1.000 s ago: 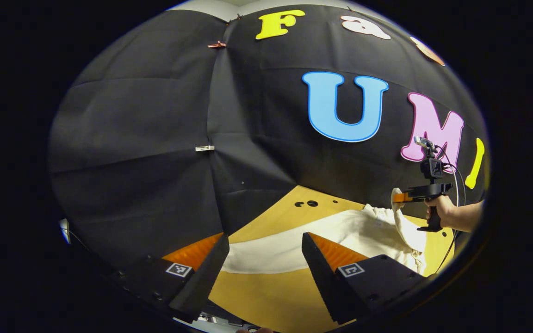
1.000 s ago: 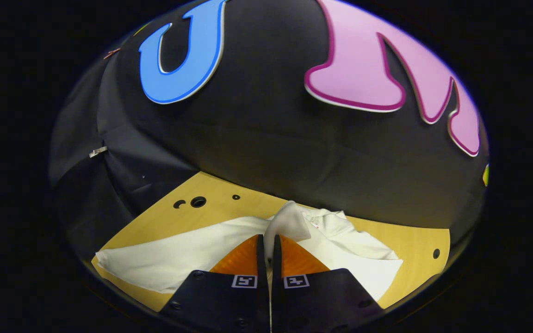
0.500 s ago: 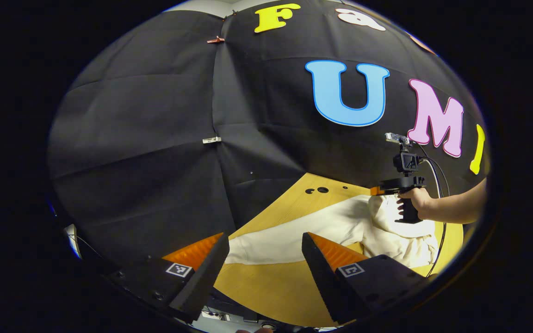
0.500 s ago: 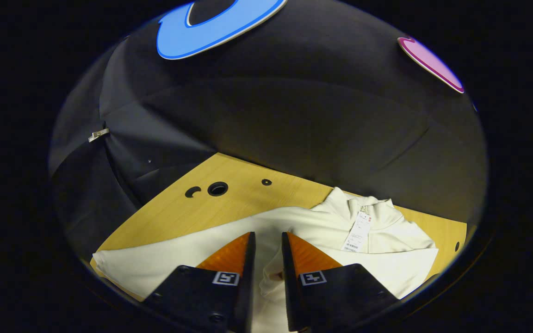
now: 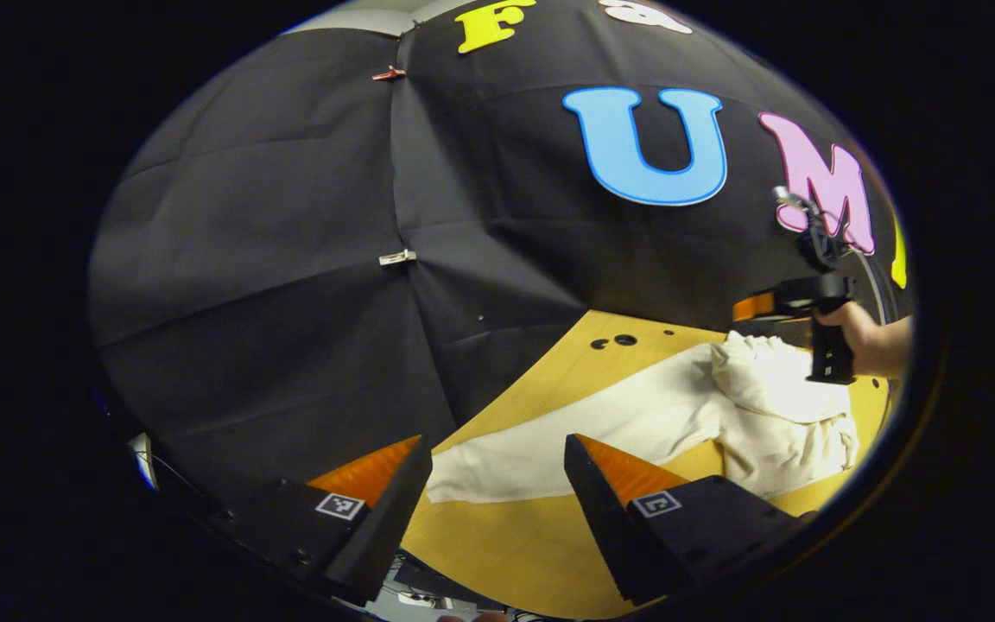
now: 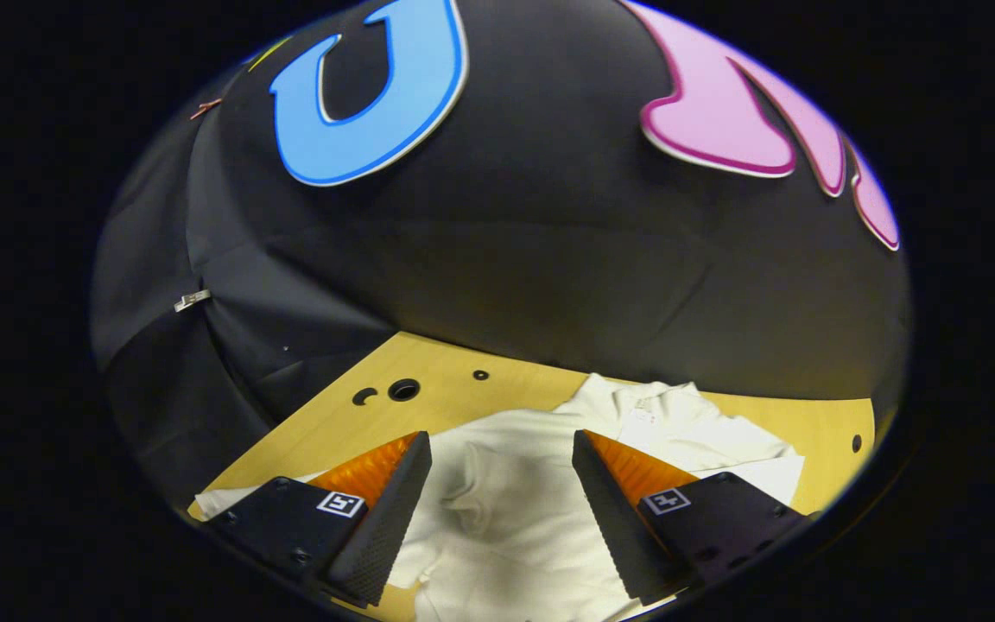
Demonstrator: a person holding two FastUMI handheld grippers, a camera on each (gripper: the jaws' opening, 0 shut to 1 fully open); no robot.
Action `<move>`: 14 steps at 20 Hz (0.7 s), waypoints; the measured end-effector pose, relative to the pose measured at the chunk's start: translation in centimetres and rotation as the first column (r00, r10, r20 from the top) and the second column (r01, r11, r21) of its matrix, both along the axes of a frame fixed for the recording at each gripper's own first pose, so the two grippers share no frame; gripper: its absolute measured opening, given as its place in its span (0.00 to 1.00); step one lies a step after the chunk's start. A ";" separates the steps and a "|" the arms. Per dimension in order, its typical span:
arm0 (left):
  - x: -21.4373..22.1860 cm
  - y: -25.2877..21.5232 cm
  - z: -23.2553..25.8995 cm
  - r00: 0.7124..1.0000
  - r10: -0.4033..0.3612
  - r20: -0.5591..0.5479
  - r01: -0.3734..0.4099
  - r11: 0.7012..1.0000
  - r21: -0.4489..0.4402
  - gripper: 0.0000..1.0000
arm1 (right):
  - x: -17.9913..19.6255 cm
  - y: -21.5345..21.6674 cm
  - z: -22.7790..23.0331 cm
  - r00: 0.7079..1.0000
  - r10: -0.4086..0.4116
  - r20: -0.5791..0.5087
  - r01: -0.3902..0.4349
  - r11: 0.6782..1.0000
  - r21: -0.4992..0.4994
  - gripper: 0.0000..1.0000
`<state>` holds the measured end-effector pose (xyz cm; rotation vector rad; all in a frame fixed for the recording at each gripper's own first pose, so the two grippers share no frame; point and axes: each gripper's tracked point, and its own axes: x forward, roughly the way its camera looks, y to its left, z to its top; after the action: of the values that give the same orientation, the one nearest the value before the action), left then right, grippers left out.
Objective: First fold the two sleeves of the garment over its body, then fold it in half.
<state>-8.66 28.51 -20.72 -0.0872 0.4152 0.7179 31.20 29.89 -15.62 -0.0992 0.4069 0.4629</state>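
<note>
The white garment is seen lying on the table; both the right tool and the left tool are spread, with nothing gripped.

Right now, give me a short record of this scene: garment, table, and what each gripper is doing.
garment: cream garment lying on the table, one sleeve stretched out flat, the other side bunched over the body
table: wooden top with small holes near the far edge
left gripper: open, above the outstretched sleeve's end
right gripper: open, above the garment's body, holding nothing
hand: on the right gripper's handle
</note>
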 end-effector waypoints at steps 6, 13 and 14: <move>-1.0 4.0 -4.9 0.994 0.091 -0.056 -0.093 0.995 -0.042 0.97 | -0.8 -10.3 3.1 0.994 -0.098 0.054 0.100 0.995 -0.028 1.00; -0.8 6.4 -11.1 0.989 0.107 -0.106 -0.120 0.984 -0.129 0.97 | -3.2 -21.0 5.9 0.971 -0.227 0.081 0.230 0.973 -0.025 1.00; -0.6 6.7 -12.0 0.988 0.106 -0.115 -0.121 0.984 -0.130 0.97 | -3.6 -22.6 6.2 0.967 -0.238 0.092 0.243 0.969 -0.043 1.00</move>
<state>-9.29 35.21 -32.69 -0.2033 0.5661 0.8087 27.56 7.31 -9.41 -0.1201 0.3417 0.2069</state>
